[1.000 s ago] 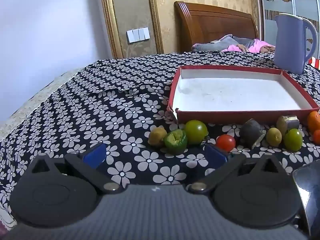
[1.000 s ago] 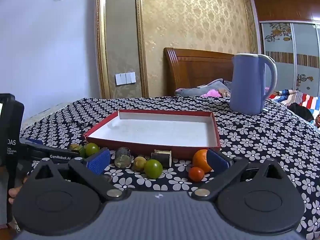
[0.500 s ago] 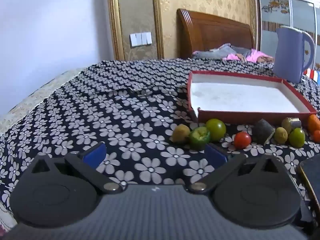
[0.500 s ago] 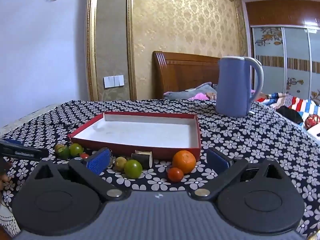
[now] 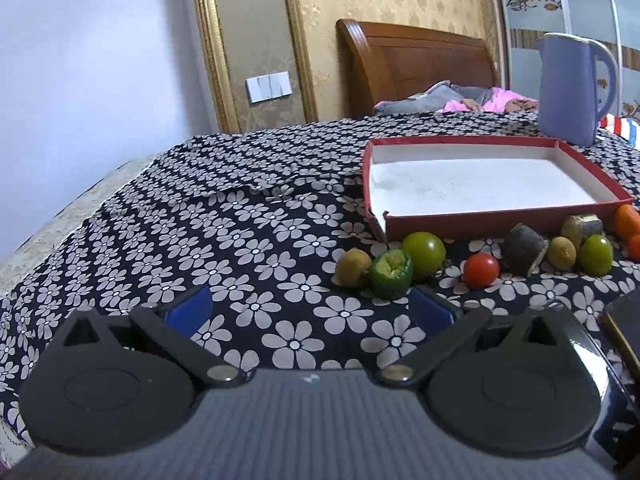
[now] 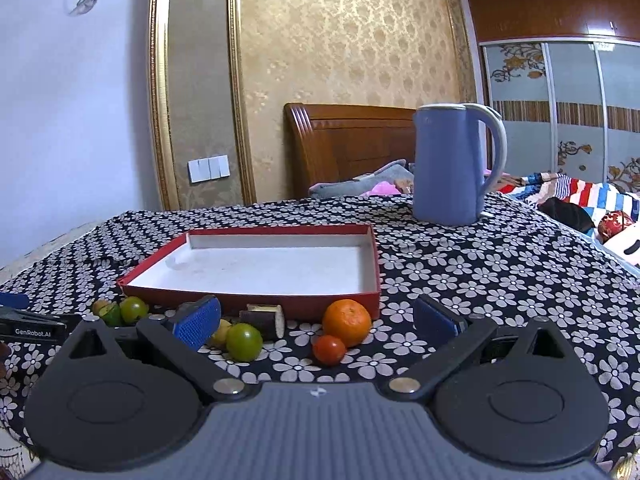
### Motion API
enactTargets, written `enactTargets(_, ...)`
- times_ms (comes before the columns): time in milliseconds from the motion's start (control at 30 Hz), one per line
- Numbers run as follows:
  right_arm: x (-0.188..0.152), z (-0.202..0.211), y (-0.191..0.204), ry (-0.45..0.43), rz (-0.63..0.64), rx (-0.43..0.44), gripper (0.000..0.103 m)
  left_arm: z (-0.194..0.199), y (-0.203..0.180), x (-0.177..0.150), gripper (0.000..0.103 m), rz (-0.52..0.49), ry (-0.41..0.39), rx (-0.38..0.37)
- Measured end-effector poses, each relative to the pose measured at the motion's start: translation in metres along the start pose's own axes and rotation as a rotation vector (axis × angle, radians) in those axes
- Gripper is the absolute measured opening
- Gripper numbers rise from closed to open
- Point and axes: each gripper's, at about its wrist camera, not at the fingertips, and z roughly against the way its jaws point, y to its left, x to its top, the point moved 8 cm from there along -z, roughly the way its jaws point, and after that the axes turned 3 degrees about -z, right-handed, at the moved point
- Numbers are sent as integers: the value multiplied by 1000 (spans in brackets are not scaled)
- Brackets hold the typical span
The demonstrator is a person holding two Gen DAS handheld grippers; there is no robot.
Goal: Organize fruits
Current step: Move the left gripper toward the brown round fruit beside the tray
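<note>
Worktop under black flower-print cloth point(image 6: 460, 280); red tray point(image 6: 256, 302) with white floor sits mid-worktop, blue jug point(image 6: 452, 168) at far right behind it. Fruits lie in a loose row along the tray's near wall: orange point(image 6: 347, 322) near the right corner with a red tomato point(image 6: 329, 350) touching its near side, green fruit point(image 6: 244, 342) left of those, cut green piece point(image 5: 390, 268) and tan fruit point(image 5: 352, 268) at left end. Left claw point(image 5: 310, 308) and right claw point(image 6: 316, 316) both spread wide apart, holding nothing, near side of the row.
</note>
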Motion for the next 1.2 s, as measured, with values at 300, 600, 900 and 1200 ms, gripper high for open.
enactTargets(300, -11, -6, -7, 36, 42, -8, 103, -8, 3, 0, 103, 11, 23, 39)
enactTargets(600, -13, -6, -9, 21, 53, -10, 103, -31, 17, -1, 103, 36, 100, 101)
enactTargets(900, -14, -7, -13, 20, 36, -6, 103, -46, 1, 3, 103, -4, 133, 78)
enactTargets(1200, -13, -5, -16, 2, 21, 1, 103, -54, 4, -1, 103, 12, 168, 91)
